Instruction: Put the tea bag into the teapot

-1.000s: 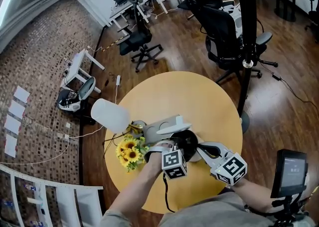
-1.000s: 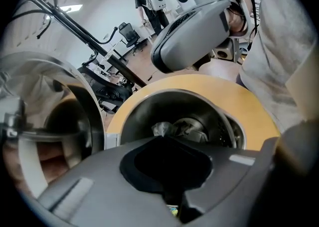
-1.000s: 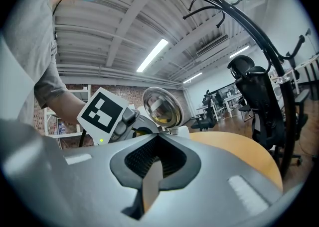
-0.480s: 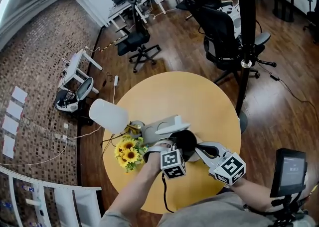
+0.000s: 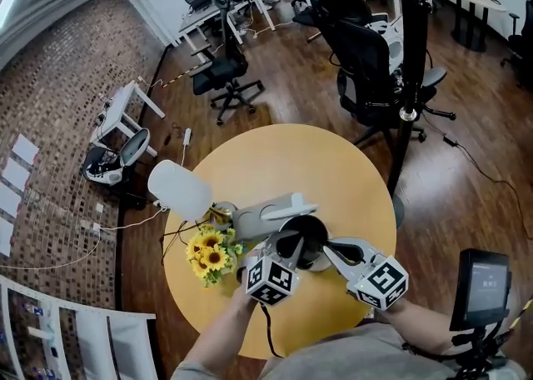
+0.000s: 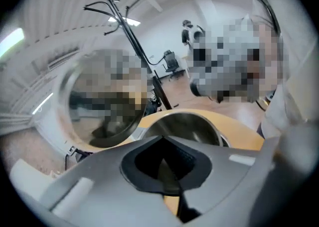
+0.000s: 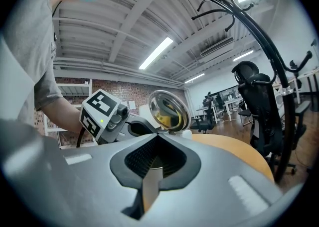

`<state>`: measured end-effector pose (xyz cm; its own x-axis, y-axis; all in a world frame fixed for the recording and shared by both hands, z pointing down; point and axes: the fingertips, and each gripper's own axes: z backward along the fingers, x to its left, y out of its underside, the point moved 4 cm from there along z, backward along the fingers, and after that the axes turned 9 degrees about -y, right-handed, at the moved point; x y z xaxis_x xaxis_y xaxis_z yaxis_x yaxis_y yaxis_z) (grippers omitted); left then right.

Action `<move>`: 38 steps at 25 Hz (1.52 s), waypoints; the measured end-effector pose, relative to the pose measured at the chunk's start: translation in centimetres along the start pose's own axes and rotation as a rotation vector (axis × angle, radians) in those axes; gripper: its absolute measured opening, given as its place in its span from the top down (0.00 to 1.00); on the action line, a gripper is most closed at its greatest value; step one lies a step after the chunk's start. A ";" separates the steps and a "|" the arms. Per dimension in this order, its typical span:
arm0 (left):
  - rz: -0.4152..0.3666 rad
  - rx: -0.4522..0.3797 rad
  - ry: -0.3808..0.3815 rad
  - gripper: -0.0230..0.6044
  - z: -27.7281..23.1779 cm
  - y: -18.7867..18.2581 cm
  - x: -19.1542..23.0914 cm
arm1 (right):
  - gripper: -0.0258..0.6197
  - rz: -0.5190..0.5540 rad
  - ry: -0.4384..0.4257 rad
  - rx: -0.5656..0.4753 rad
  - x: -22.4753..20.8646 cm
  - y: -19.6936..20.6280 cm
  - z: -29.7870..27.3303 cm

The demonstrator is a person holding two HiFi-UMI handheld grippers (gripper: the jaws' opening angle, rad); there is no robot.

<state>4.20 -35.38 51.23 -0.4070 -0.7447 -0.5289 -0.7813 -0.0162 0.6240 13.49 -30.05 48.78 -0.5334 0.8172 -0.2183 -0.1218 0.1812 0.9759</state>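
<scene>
The pale flat paper tea bag [image 7: 149, 191] is showing only as a narrow strip. The jaws of the right gripper [image 5: 331, 250] are clamping it just beside the one round stainless-steel teapot [image 5: 308, 232], near the yellow round desk's [image 5: 333, 162] near edge. The left gripper [image 5: 289, 247] is pressing its jaws together on a dark sliver too thin to identify. One shiny lid [image 7: 169, 107] is standing upright. One bunch of yellow sunflowers [image 5: 210, 253] is sitting at the left edge.
</scene>
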 end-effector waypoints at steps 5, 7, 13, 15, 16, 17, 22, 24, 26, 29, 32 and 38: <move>0.368 -0.263 -0.094 0.96 4.3 -0.9 1.6 | 0.97 0.030 -0.011 0.017 1.4 -1.0 -0.4; 0.545 -0.371 -0.107 0.96 6.2 -0.6 1.3 | 0.97 0.043 -0.019 0.021 2.1 -1.1 -0.6; 0.739 -0.478 -0.135 0.96 9.7 1.0 -0.2 | 0.97 0.090 -0.037 0.039 4.5 -1.7 -1.5; 0.738 -0.492 -0.135 0.96 10.4 1.0 -0.4 | 0.97 0.098 -0.037 0.040 5.2 -1.8 -1.5; 0.737 -0.498 -0.135 0.96 10.7 1.1 -0.5 | 0.97 0.100 -0.036 0.039 5.6 -1.8 -1.5; 0.739 -0.503 -0.134 0.96 11.1 1.2 -0.6 | 0.97 0.102 -0.032 0.039 5.9 -1.9 -1.5; 0.746 -0.518 -0.105 0.96 13.1 1.8 -2.0 | 0.97 0.107 0.004 0.042 8.4 -1.6 -0.8; 0.751 -0.521 -0.081 0.96 14.0 2.4 -3.1 | 0.97 0.098 0.029 0.052 9.6 -0.9 -0.4; 0.758 -0.526 -0.057 0.96 14.9 3.0 -4.4 | 0.97 0.085 0.051 0.067 11.1 -0.1 0.2; 0.771 -0.528 -0.019 0.96 16.3 3.3 -6.5 | 0.97 0.069 0.077 0.092 13.4 0.9 1.6; 0.782 -0.515 0.007 0.96 16.9 3.3 -8.8 | 0.97 0.054 0.090 0.103 14.7 1.8 3.1; 0.776 -0.488 0.016 0.96 19.2 2.4 -14.1 | 0.97 0.046 0.066 0.092 17.7 3.0 6.6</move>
<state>-1.04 -12.12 49.10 -0.7244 -0.6737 0.1460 -0.0034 0.2153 0.9765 9.19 -11.40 47.88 -0.5906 0.7888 -0.1703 -0.0202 0.1965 0.9803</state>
